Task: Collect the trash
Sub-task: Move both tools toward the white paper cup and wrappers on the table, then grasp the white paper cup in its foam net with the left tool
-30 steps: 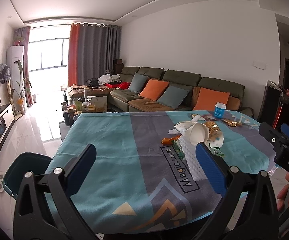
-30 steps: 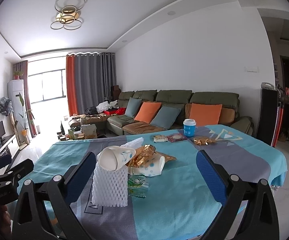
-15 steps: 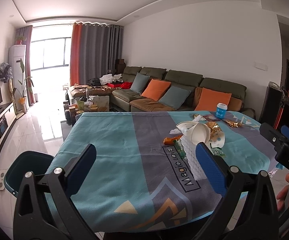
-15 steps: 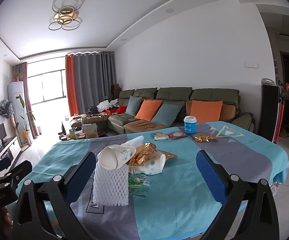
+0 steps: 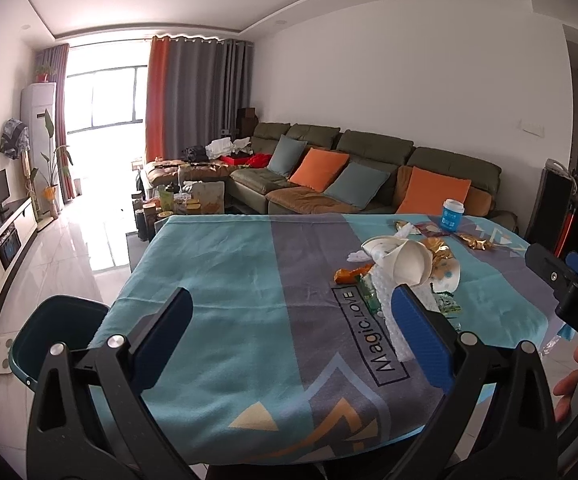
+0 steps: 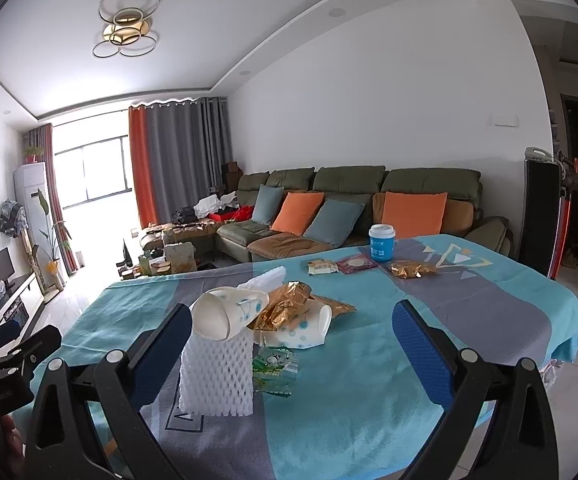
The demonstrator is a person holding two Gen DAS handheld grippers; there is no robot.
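Observation:
A heap of trash lies on the teal and grey tablecloth (image 6: 369, 380): a white foam net (image 6: 217, 376), a tipped paper cup (image 6: 229, 314), gold wrappers (image 6: 285, 310), a second paper cup (image 6: 301, 328) and a green packet (image 6: 275, 364). In the left wrist view the heap shows as the paper cup (image 5: 407, 266) and foam net (image 5: 401, 320). My left gripper (image 5: 291, 332) is open and empty above the near table edge, left of the heap. My right gripper (image 6: 291, 344) is open and empty, with the heap between and beyond its fingers.
A blue lidded cup (image 6: 382, 242) and three flat wrappers (image 6: 355, 264) lie at the table's far side. A dark teal bin (image 5: 55, 332) stands on the floor left of the table. A sofa (image 6: 353, 208) stands behind the table.
Both cameras have shifted slightly; the trash heap sits a little lower and closer in the right wrist view. Both grippers stay open and empty.

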